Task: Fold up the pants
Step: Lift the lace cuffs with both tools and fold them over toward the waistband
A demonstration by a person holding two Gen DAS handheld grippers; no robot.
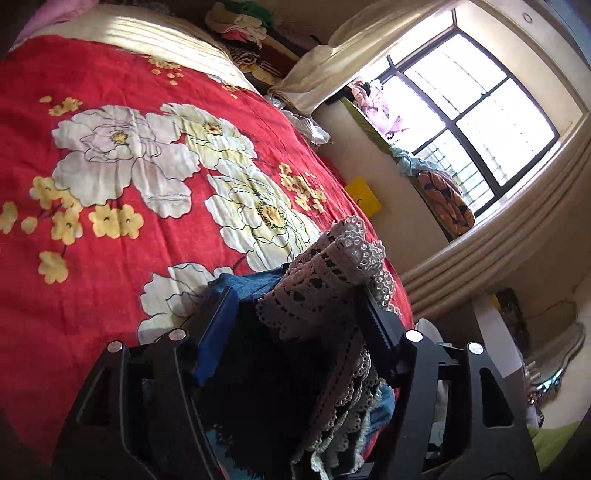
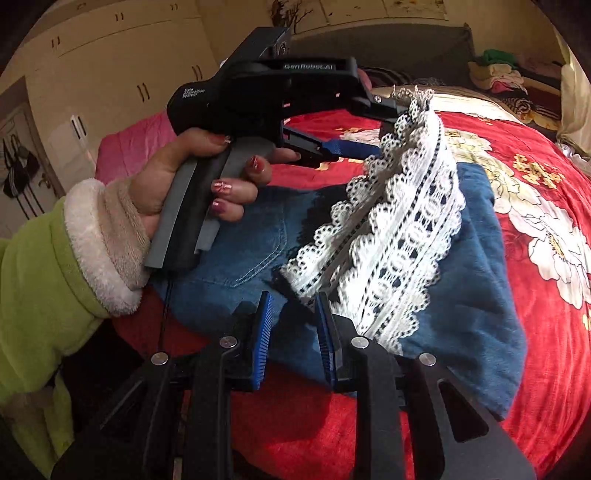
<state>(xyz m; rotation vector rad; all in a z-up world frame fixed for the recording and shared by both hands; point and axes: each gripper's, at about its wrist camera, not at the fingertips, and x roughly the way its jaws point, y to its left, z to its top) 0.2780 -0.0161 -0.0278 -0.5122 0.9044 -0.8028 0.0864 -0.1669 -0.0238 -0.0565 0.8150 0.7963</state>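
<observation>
With the denim pants point(image 2: 424, 280) already doubled at frame centre on the red bedspread point(image 2: 535, 184), the left gripper point(image 2: 373, 129) stood spread around the lace hem point(image 2: 399, 229), the right gripper point(image 2: 295, 332) narrowly parted with no cloth visibly pinched; further folding remained.

free: red bedspread point(image 1: 110, 240) beyond pants point(image 2: 480, 314) | blocked: clothes pile point(image 1: 243, 22) at headboard

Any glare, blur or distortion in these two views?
Left wrist view: window blown out, walls bent by the fisheye, lace trim sharp. Right wrist view: even light, lace slightly motion-blurred near the right gripper, dark corners.
</observation>
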